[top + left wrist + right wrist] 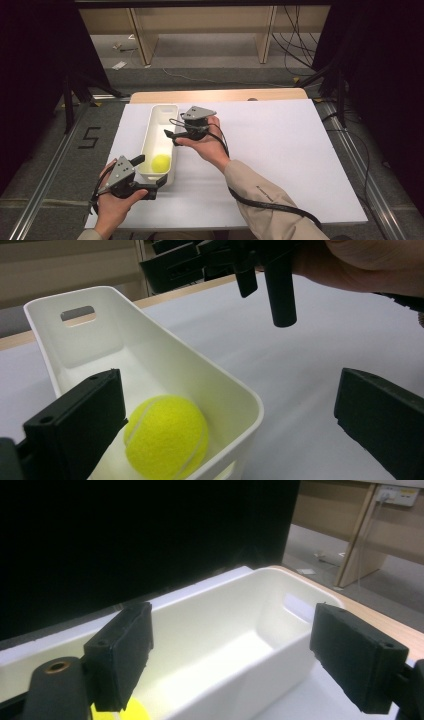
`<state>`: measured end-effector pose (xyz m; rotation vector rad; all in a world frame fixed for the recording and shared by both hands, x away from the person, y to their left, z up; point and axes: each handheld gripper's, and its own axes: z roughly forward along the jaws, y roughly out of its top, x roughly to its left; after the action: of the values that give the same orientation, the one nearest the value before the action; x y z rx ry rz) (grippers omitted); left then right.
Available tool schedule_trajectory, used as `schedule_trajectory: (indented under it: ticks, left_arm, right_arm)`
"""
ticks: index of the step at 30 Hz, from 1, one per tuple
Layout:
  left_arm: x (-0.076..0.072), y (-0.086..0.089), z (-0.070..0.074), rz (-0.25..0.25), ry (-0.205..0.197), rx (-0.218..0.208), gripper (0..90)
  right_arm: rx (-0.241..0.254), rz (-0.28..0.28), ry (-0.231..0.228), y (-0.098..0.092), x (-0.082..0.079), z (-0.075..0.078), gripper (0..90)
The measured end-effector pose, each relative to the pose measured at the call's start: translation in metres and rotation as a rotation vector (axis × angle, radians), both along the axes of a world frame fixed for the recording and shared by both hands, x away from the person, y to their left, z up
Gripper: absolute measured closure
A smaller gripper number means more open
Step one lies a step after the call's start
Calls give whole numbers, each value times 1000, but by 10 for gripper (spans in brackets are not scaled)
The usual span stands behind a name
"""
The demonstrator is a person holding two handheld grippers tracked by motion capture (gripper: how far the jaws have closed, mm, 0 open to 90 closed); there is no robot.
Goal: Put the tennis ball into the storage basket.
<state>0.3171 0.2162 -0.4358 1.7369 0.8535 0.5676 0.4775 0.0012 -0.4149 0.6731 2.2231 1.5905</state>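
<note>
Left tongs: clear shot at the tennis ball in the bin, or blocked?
Probably yes. The left tongs are open at the bin's near end, the tennis ball lies uncovered there; only the low wall intervenes.

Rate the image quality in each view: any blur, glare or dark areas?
High view: even light on the table, black margins. Left gripper view: tennis ball sharp, other hand soft. Right gripper view: black upper left, bin glowing pale, near tongs slightly soft.

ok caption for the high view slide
Two hand-held tongs, left and right, open beside a white bin holding a tennis ball.
</note>
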Motion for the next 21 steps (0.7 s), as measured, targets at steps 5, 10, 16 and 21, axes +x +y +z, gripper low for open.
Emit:
schedule_trajectory:
  ticks: [5,10,16,21]
  left_arm:
    - [0,0,0,0,1,2,0]
    - [0,0,0,1,2,4,0]
    - [0,-1,0,4,1,1,0]
    - [0,0,0,4,2,3,0]
  right_arm:
    - [-5,-31,-2,-18,5,4,177]
    - [-10,-55,-5,-34,9,6,174]
    - [-15,-76,-6,-50,12,8,171]
    - [-17,-94,-5,-63,13,9,171]
